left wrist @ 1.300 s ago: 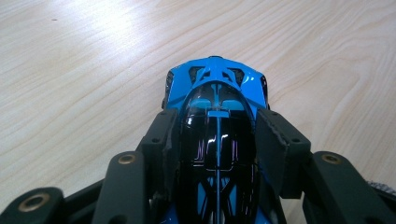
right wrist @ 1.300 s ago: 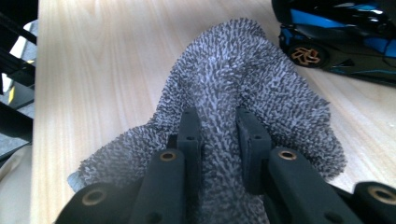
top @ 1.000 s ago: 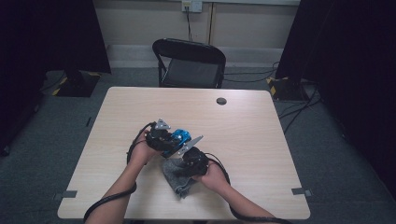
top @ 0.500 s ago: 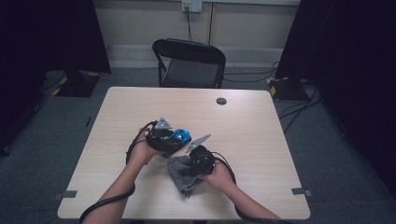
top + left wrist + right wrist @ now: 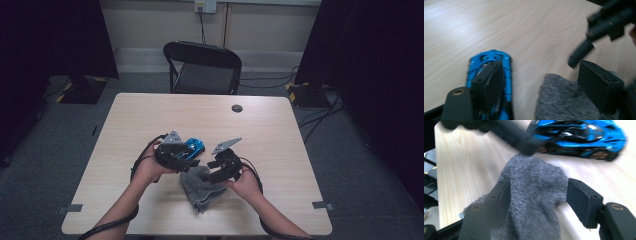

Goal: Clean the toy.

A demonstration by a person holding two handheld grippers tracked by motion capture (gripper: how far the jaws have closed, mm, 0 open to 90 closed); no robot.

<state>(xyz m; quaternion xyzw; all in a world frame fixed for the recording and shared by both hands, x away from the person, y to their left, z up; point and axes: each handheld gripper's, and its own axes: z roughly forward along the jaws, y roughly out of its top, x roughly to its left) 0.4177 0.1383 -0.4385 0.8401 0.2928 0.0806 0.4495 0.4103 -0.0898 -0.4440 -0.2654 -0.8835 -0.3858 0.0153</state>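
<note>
A grey fuzzy cloth point(image 5: 200, 189) lies crumpled on the table in front of the person, with a blue toy sports car point(image 5: 195, 147) just behind it. My left gripper point(image 5: 191, 163) hovers over the car and the cloth's left edge. Its jaws have just been opening and now stand wide apart with nothing gripped point(image 5: 541, 71); the car point(image 5: 506, 62) sits under one jaw and the cloth point(image 5: 559, 100) lies below the gap. My right gripper point(image 5: 214, 173) is above the cloth's right side. Its jaws have also just been opening, and the cloth point(image 5: 534, 185) lies loose beneath them point(image 5: 539, 188). The car point(image 5: 579, 137) is beyond.
The light wooden table point(image 5: 150, 115) has a small round black disc point(image 5: 237, 108) near its far edge. A black folding chair point(image 5: 202, 67) stands behind the table. Dark curtains hang on both sides, and cables run across the grey floor on the right.
Both grippers have lifted off the cloth and drawn apart, the right one going right. Their jaws have opened and the cloth now lies loose on the table.
</note>
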